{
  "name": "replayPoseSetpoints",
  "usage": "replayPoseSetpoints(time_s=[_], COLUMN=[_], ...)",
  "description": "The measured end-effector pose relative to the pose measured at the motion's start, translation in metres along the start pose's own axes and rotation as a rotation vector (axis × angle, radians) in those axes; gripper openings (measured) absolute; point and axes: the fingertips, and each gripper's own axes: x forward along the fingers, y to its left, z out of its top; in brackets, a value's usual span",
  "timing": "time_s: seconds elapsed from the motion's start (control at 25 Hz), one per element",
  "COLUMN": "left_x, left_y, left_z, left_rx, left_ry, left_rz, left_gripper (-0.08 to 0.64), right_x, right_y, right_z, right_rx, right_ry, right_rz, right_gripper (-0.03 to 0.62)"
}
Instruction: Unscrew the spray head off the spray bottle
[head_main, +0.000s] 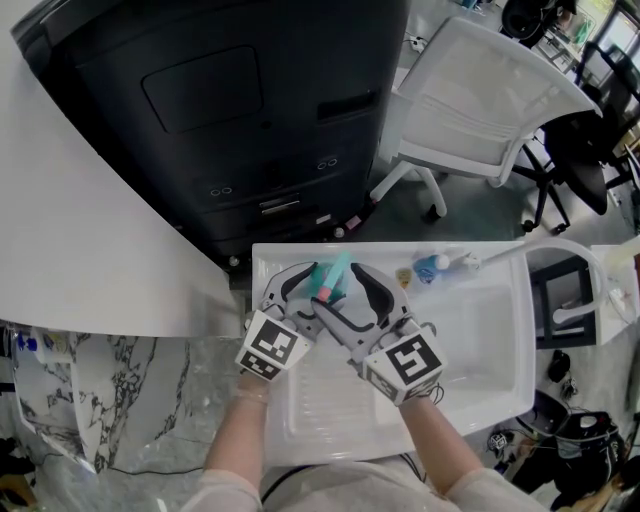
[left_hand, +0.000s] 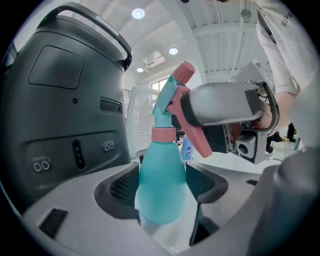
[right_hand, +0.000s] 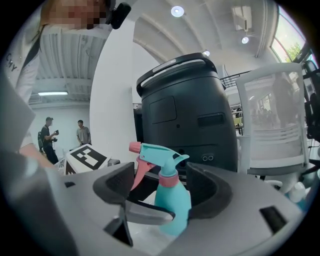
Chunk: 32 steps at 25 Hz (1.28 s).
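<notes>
**Item: right gripper** (right_hand: 164, 185). My jaws stand wide apart and press on nothing. The spray head (right_hand: 160, 152) rises in the gap between them, nearer my right-hand pad than my left-hand one. I cannot tell whether that nearer pad grazes the neck. The pink trigger (right_hand: 139, 172) points towards my left-hand pad and stops short of it.

**Item: pink collar** (right_hand: 169, 179). This is the threaded ring under the head, level with my pads. By my judgement it is the part the coming turn depends on, so my jaws should close at this height and not up on the nozzle.

**Item: left gripper** (left_hand: 162, 189). It is clamped on the teal body of the spray bottle (head_main: 331, 274), with both pads against the bottle's sides low down. It comes in from the side opposite my right gripper, so the two grippers face each other across the bottle.

**Relation.** The bottle's long axis runs roughly upright, crossways to both pairs of jaws. The body is in my left grip and the head sits directly above it, inside my open right jaws. My right gripper is the nearer to the head. No reach is needed, only a closing and then a twist about that upright axis.

**Surroundings.** A white tray (head_main: 480, 335) lies beneath. I cannot tell whether the bottle's base rests on it. A small blue bottle (head_main: 430, 268) lies well off to the right, near the far rim.
</notes>
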Motion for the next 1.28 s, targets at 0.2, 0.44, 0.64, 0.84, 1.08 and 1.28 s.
replayPoseSetpoints(time_s=[0.2, 0.44, 0.64, 0.84, 1.08, 1.28], left_x=[0.001, 0.002, 0.002, 0.003, 0.002, 0.003], left_y=[0.001, 0.001, 0.002, 0.002, 0.001, 0.002], left_z=[0.0, 0.001, 0.001, 0.001, 0.001, 0.002], left_rx=[0.0, -0.002, -0.001, 0.0, 0.001, 0.001], left_ry=[-0.001, -0.005, -0.003, 0.0, 0.001, 0.001], left_rz=[0.001, 0.001, 0.003, 0.003, 0.005, 0.008], left_gripper=[0.295, 0.295, 0.295, 0.295, 0.295, 0.295], right_x=[-0.013, -0.026, -0.035, -0.041, -0.044, -0.036], right_y=[-0.005, -0.014, -0.022, -0.033, -0.051, -0.062], right_z=[-0.005, -0.005, -0.007, -0.003, -0.002, 0.0], right_rx=[0.009, 0.021, 0.017, 0.026, 0.033, 0.06], right_ry=[0.01, 0.001, 0.011, -0.012, -0.028, -0.047], right_rz=[0.0, -0.012, -0.034, -0.072, -0.129, -0.151], right_gripper=[0.316, 0.293, 0.275, 0.241, 0.218, 0.196])
